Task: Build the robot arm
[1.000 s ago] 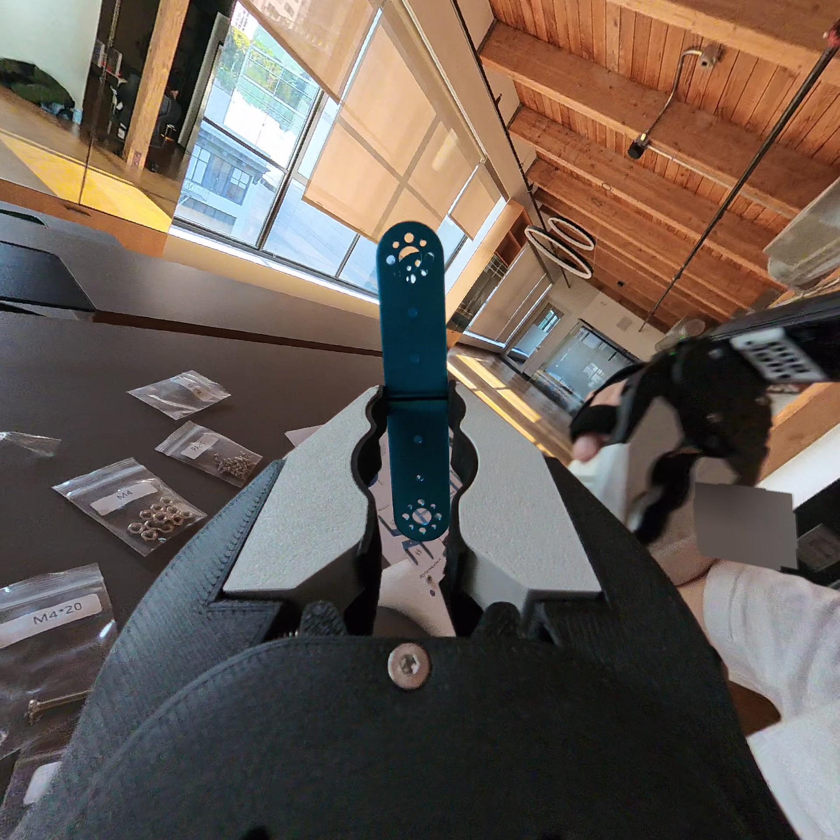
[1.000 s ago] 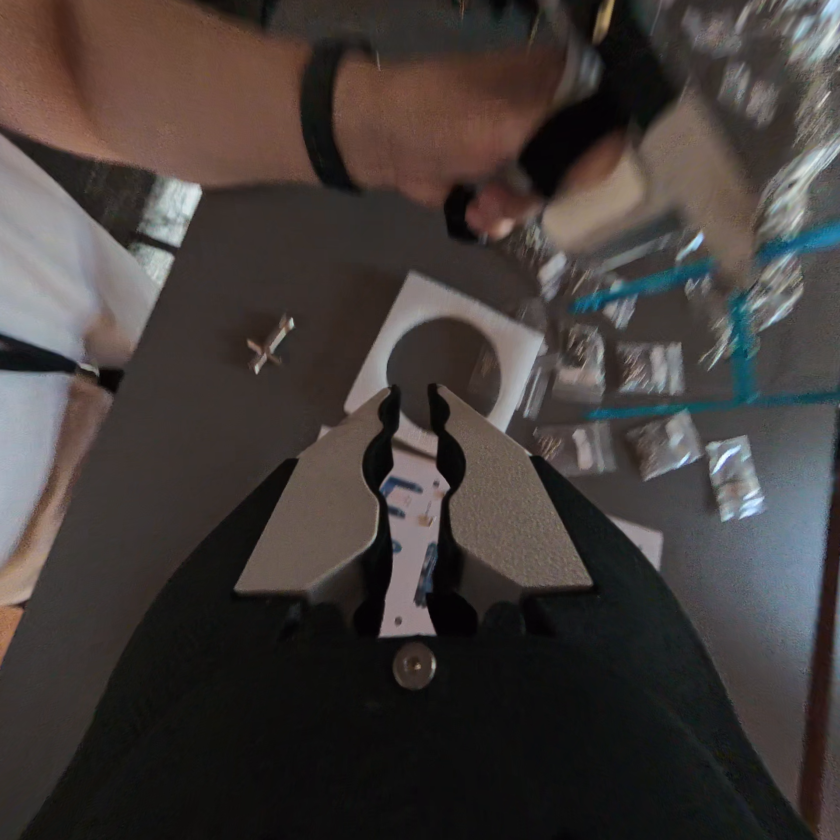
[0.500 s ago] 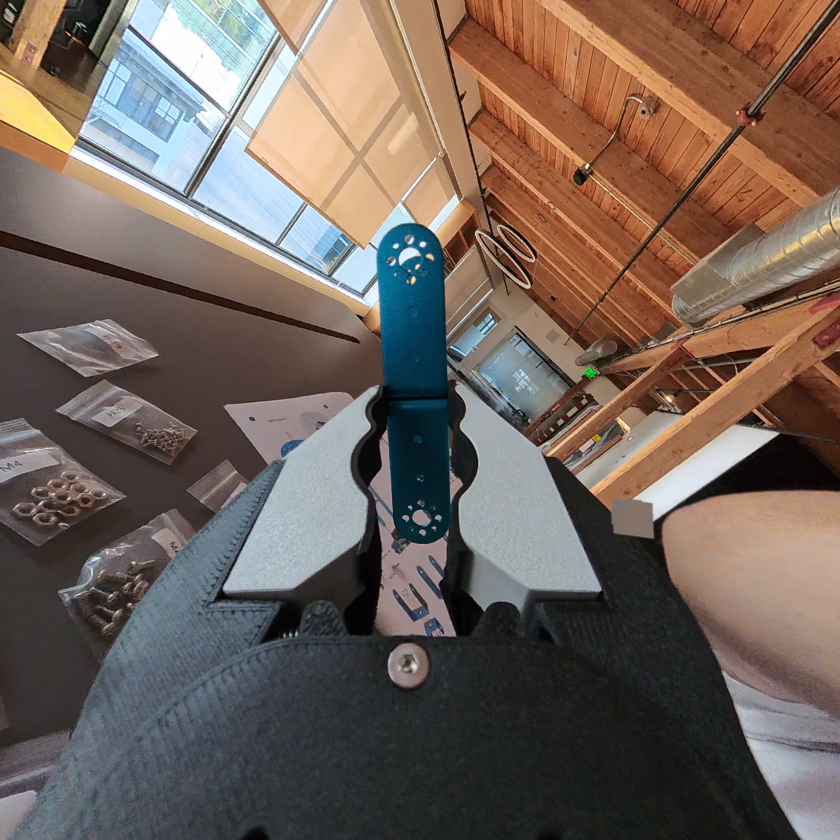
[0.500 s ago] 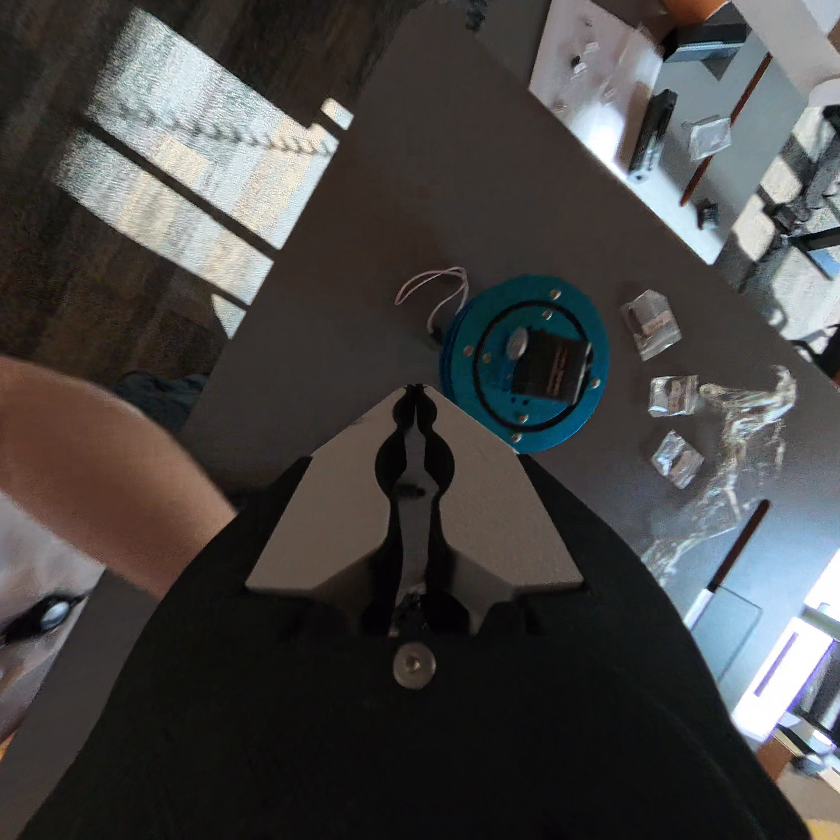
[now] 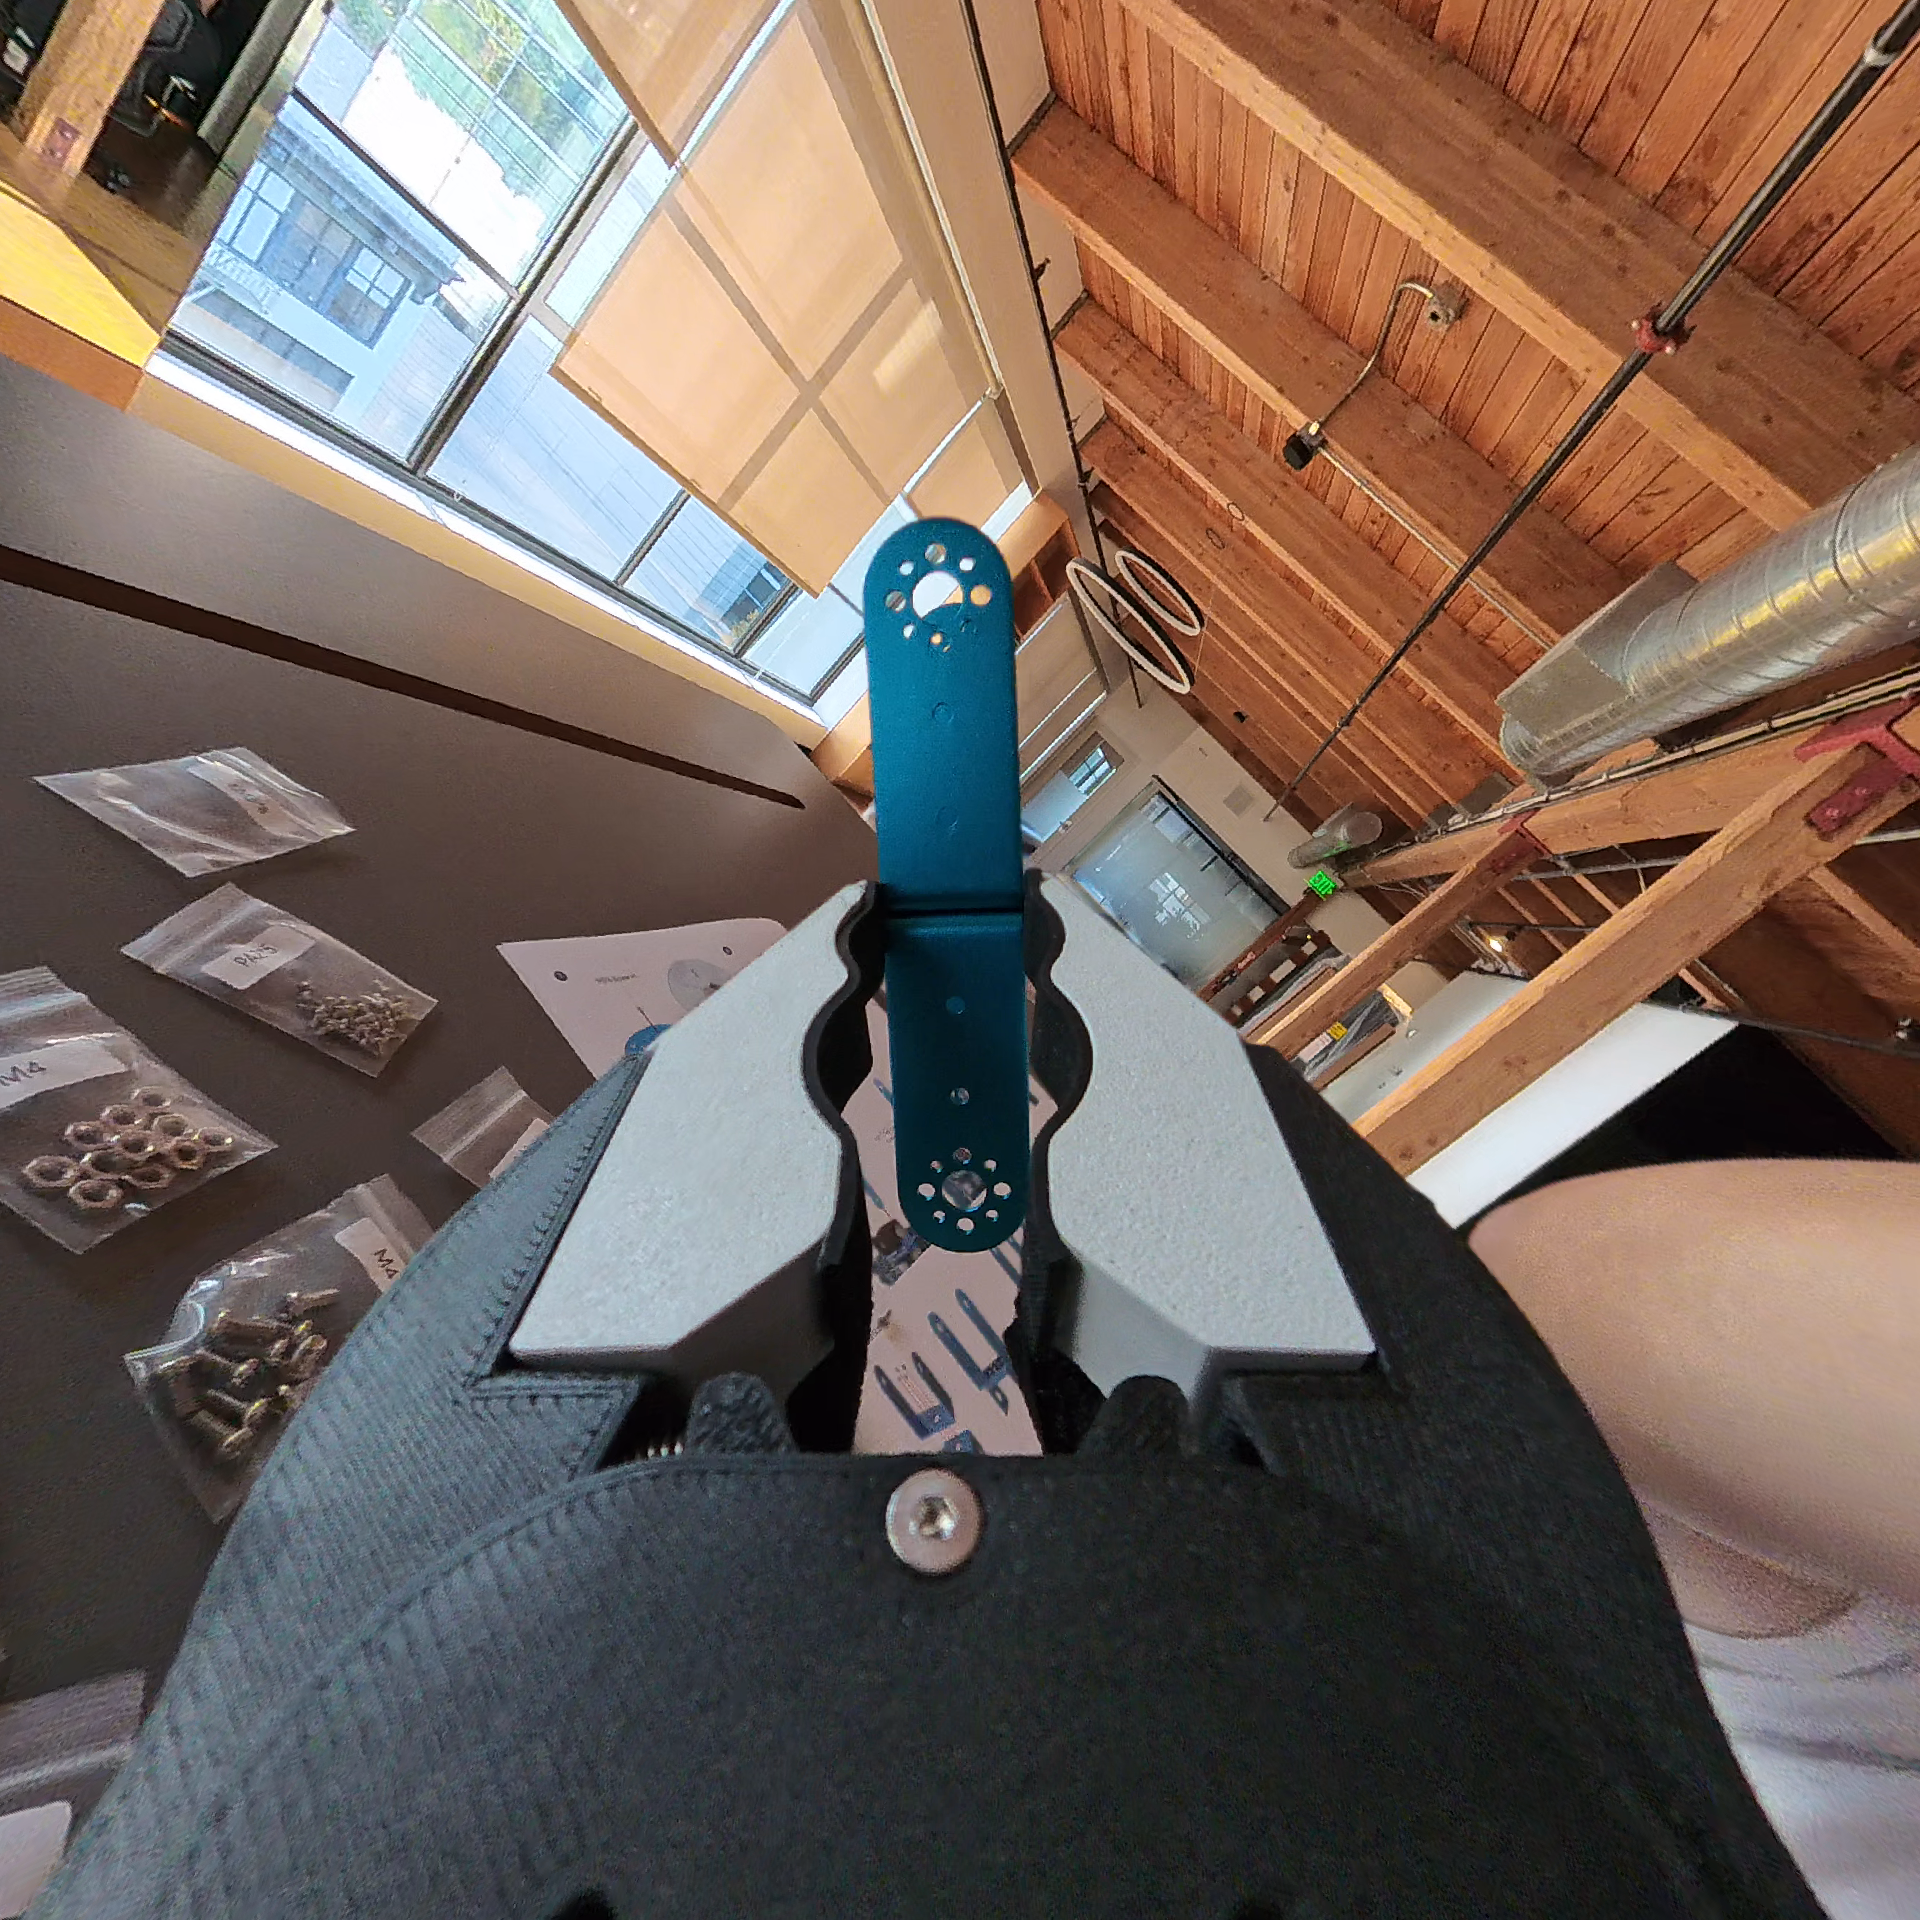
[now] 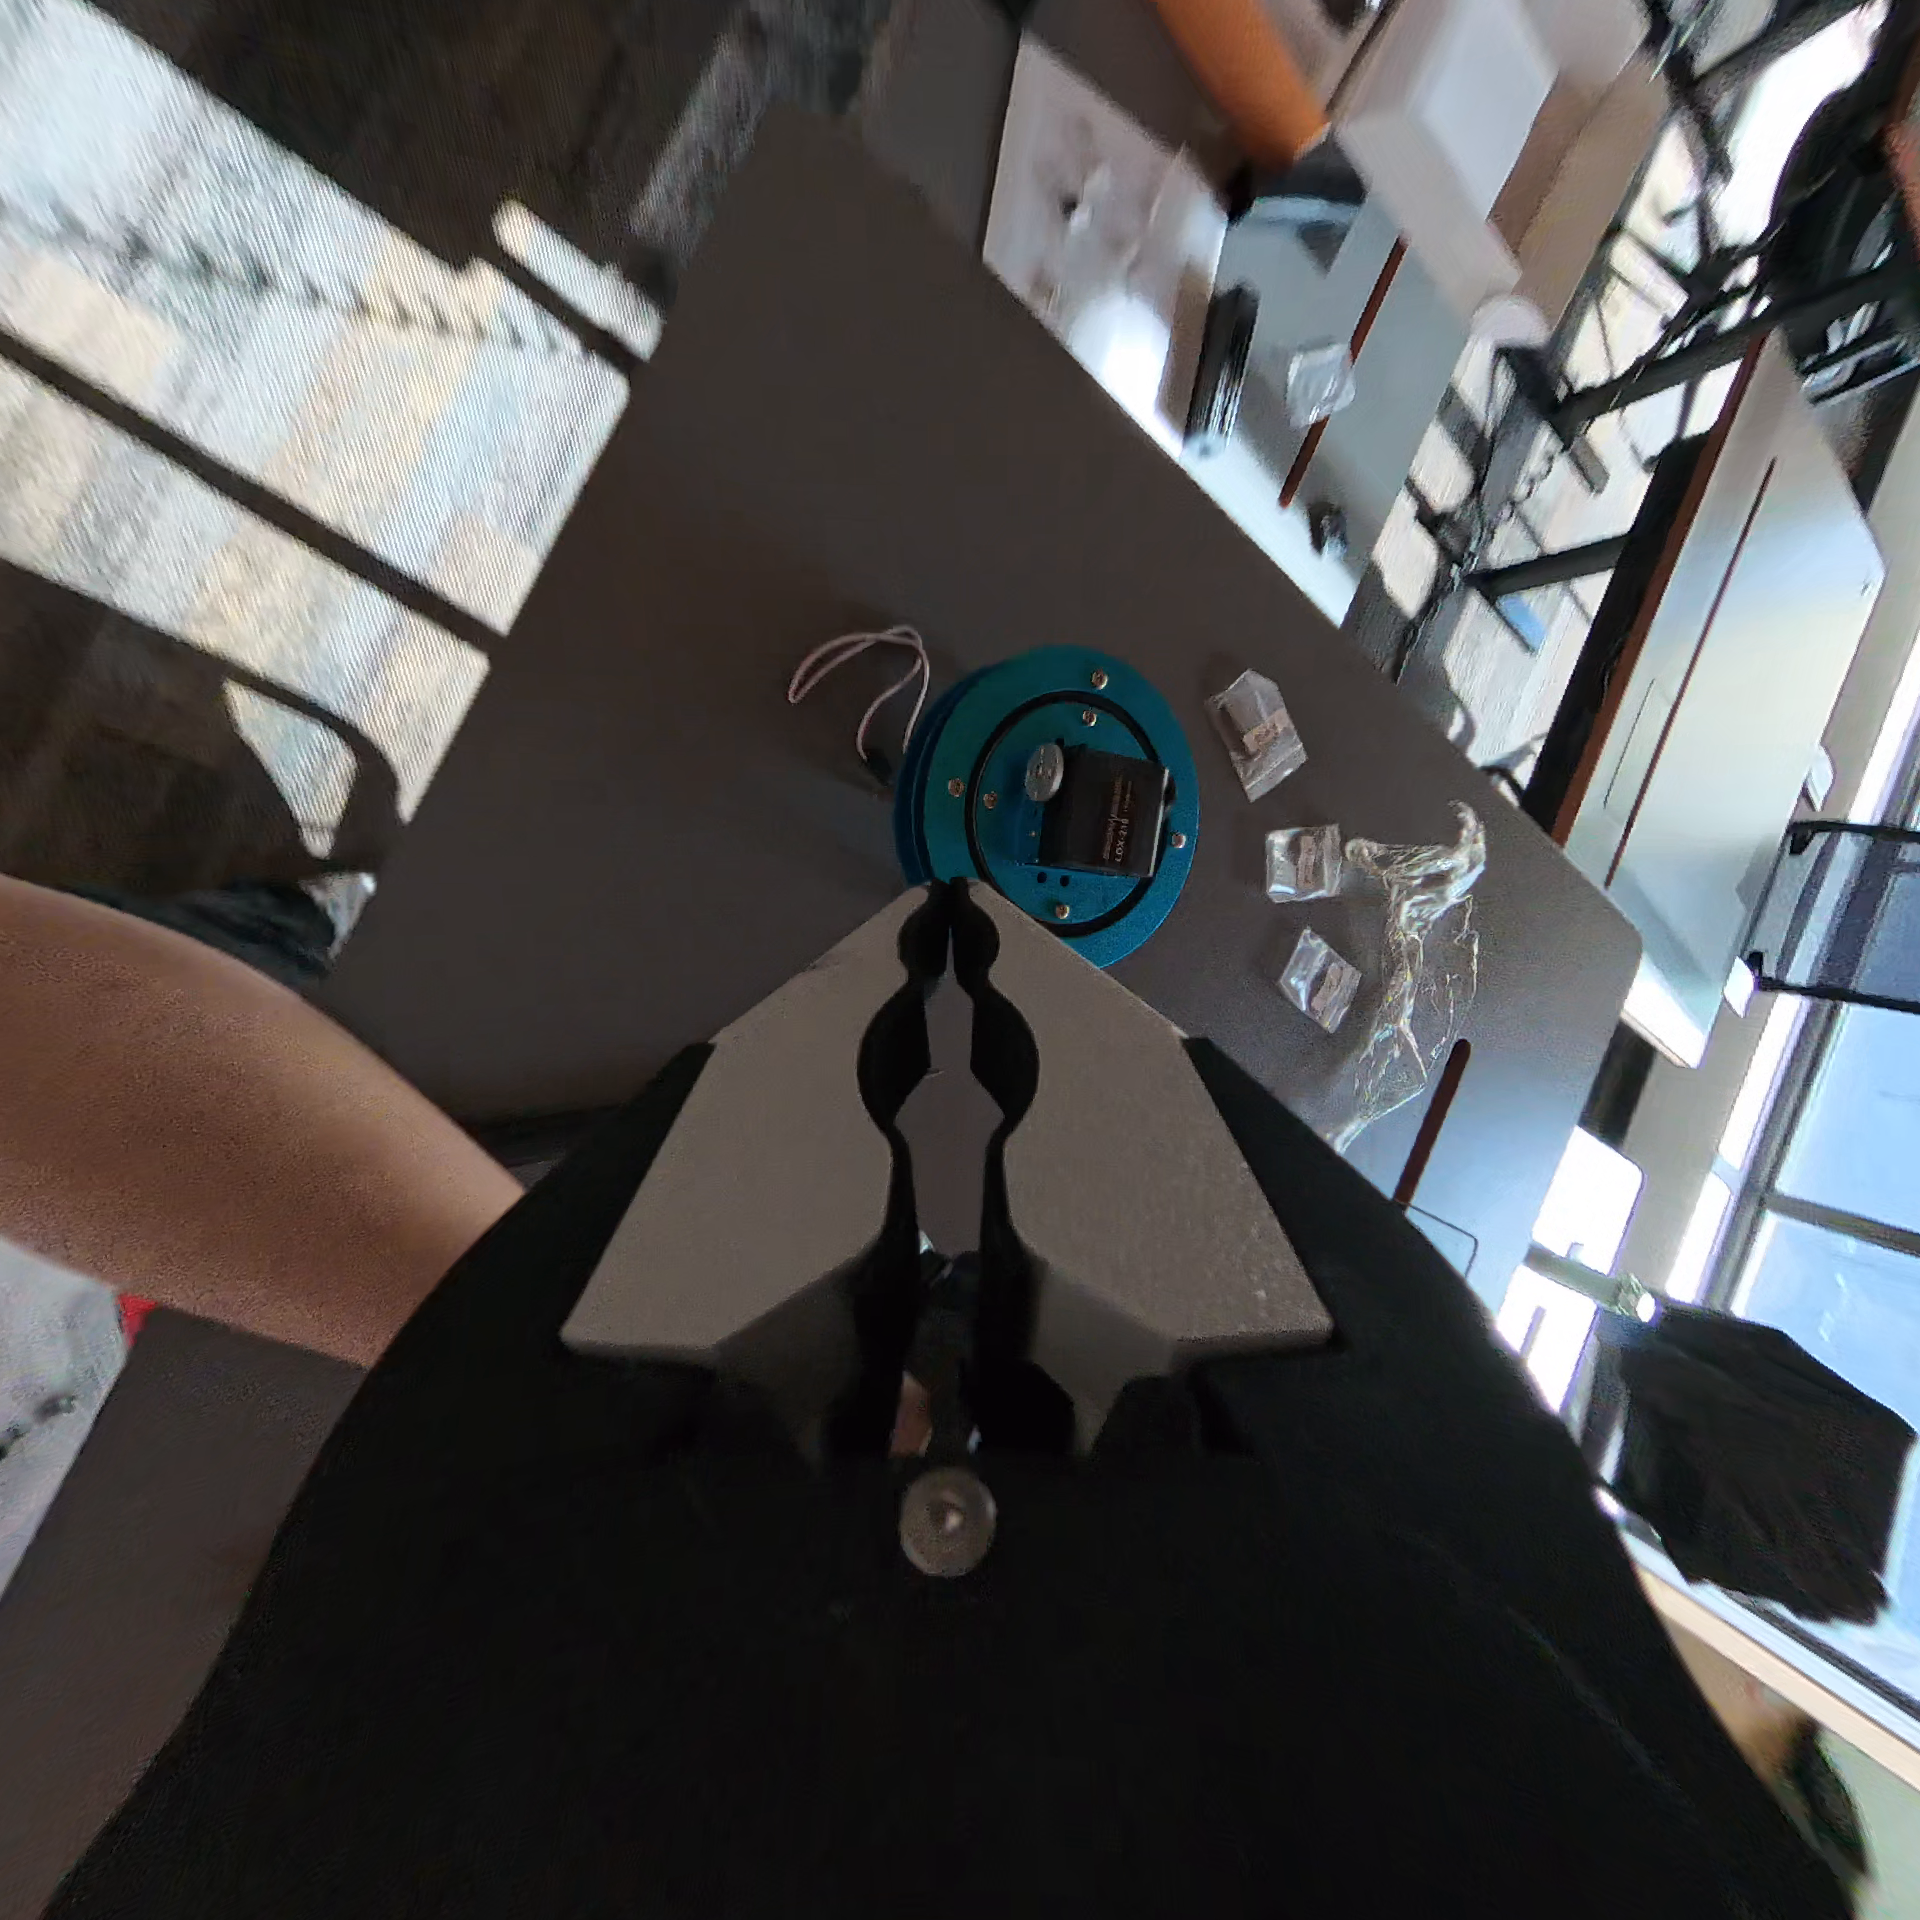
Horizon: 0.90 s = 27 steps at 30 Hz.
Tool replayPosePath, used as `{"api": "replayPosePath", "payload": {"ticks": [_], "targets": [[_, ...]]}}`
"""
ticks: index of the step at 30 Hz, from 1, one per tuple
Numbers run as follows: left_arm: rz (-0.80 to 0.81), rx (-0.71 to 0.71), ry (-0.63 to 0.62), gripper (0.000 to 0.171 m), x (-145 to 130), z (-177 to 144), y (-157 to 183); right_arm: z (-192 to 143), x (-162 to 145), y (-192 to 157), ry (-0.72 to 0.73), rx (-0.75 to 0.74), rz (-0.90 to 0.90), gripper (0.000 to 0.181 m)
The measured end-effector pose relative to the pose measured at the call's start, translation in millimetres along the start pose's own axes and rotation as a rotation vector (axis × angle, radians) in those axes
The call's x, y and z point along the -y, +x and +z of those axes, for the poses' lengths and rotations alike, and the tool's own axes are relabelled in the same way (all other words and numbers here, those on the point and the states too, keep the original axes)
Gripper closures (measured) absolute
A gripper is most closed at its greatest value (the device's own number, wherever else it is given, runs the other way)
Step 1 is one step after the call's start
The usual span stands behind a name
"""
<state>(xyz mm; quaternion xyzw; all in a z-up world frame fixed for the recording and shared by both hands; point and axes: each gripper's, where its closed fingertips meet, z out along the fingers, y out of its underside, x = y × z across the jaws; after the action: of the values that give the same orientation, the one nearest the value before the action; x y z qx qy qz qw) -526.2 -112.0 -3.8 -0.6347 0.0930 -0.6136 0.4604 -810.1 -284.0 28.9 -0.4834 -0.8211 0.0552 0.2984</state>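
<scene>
Where wooden beams point(image 5: 1455, 239) span overhead, bags point(image 5: 114, 1132) dot the dark table point(image 5: 436, 831).

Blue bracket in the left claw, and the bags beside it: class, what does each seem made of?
Blue bracket: likely thin sheet metal with a matte blue coating, judging by its crisp fold and cleanly punched holes; the left claw is shut on it.
Bags: clear glossy plastic film, see-through, showing small metal hardware inside.

Left wrist view tilted up toward windows point(image 5: 499, 312) and ceiling; right wrist view down onto table point(image 6: 644, 790).
</scene>
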Motion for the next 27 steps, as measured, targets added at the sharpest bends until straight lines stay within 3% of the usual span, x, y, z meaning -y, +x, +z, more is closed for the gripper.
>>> {"api": "replayPosePath", "payload": {"ticks": [2, 4, 7, 9, 11, 13, 14, 19, 27], "targets": [[0.004, 0.002, 0.023, 0.147, 6.2, -4.4, 0.9, -53.6, -12.1, 1.5, 0.136, -0.040, 0.062, 0.181], [0.021, 0.024, 0.044, 0.147, 12.7, -9.6, -1.1, -105.2, -43.8, -2.0, 0.222, -0.044, 0.134, 0.181], [0.044, 0.063, 0.075, 0.147, 22.1, -17.9, -5.8, -152.0, -129.9, -33.4, 0.170, 0.051, 0.231, 0.181], [0.044, 0.070, 0.100, 0.147, 28.2, -23.2, -6.9, -156.6, -211.4, -68.6, -0.002, 0.123, 0.244, 0.181], [0.037, 0.062, 0.121, 0.147, 32.9, -27.0, -6.0, -142.7, -285.7, -83.7, -0.115, 0.077, 0.285, 0.179], [0.042, 0.066, 0.131, 0.147, 34.8, -28.6, -6.2, -117.6, -345.8, -101.9, -0.191, 0.112, 0.423, 0.162], [0.048, 0.073, 0.131, 0.146, 34.8, -28.7, -6.8, -103.8, -364.7, -109.3, -0.182, 0.137, 0.467, 0.162], [0.071, 0.094, 0.100, 0.146, 29.0, -24.6, -8.5, -58.8, -410.4, -118.8, -0.109, 0.195, 0.604, 0.162], [0.084, 0.088, 0.070, 0.146, 23.9, -19.8, -5.1, -39.9, -419.4, -138.5, -0.154, 0.290, 0.598, 0.163]]}}
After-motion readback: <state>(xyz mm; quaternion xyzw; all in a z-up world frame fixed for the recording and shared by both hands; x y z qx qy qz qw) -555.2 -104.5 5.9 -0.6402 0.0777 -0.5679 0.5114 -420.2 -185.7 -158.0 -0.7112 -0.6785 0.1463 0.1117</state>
